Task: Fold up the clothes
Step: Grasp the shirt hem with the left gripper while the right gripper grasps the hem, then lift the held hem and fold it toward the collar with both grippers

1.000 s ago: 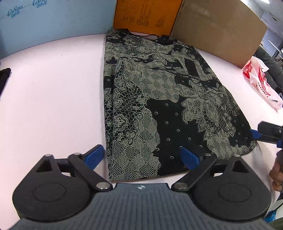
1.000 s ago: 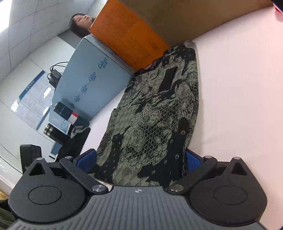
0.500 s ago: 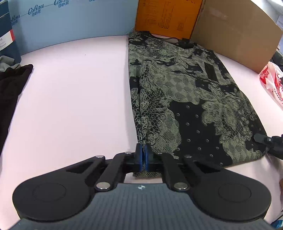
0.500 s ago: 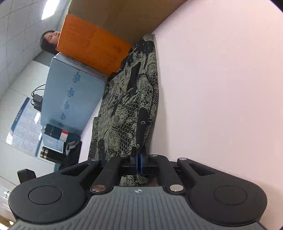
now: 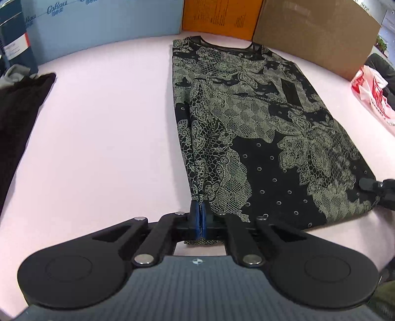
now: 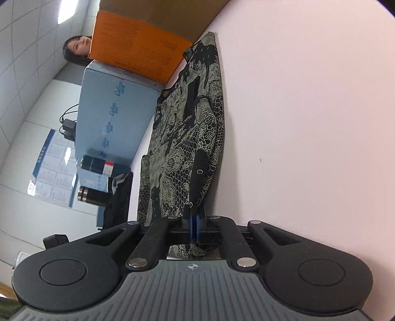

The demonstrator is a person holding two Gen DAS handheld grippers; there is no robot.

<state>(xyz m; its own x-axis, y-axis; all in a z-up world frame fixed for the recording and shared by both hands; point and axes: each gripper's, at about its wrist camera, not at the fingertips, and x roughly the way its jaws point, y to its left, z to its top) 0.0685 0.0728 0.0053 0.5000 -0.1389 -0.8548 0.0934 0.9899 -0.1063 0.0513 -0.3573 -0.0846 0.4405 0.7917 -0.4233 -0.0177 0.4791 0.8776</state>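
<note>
A black top with a cream lace print (image 5: pixel 259 128) lies flat on the pink table (image 5: pixel 103 138), its sides folded in, neckline at the far end. My left gripper (image 5: pixel 199 212) is shut on the near left hem corner, its blue pads pinching the cloth. The right gripper (image 5: pixel 377 189) shows at the right edge of the left wrist view, at the near right hem corner. In the right wrist view the patterned top (image 6: pixel 187 148) runs away from my right gripper (image 6: pixel 195 219), which is shut on that hem corner.
An orange box (image 5: pixel 219 17), a brown cardboard box (image 5: pixel 316 34) and a blue box (image 5: pixel 98 22) stand along the table's far edge. Dark clothing (image 5: pixel 17 108) lies at the left. A red and white plastic bag (image 5: pixel 372 91) sits at the right. A person (image 6: pixel 76 49) is behind the boxes.
Both grippers went from open around the hem corners to shut on them. Both wrist views then shifted sideways, and the right wrist rolled.
</note>
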